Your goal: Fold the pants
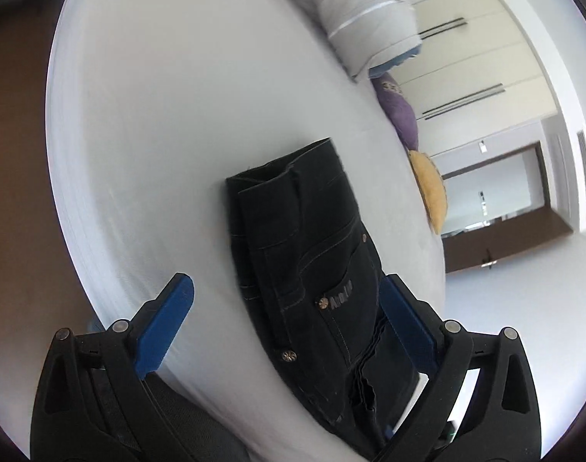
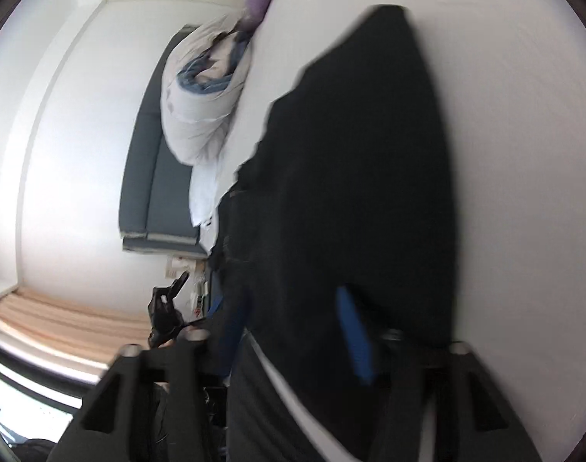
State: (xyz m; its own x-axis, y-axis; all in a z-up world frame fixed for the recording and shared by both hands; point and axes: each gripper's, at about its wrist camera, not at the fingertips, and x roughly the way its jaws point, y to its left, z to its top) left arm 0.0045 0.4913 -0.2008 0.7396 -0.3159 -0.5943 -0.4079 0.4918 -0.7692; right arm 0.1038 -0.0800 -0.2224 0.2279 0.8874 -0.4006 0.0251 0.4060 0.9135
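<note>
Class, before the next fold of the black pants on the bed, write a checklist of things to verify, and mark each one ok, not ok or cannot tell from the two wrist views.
1. Left gripper open wide, pads clear of the cloth on the near side: ok.
2. Black pants already folded into a narrow stack, pocket side up: ok.
3. Stack lying flat on the white bed: ok.
4. Right gripper gripping the cloth: cannot tell, the view is blurred.
5. Rolled duvet and purple cushion apart from the pants: ok.
6. Edges of the stack aligned: not ok, layers are stepped at the far end.
</note>
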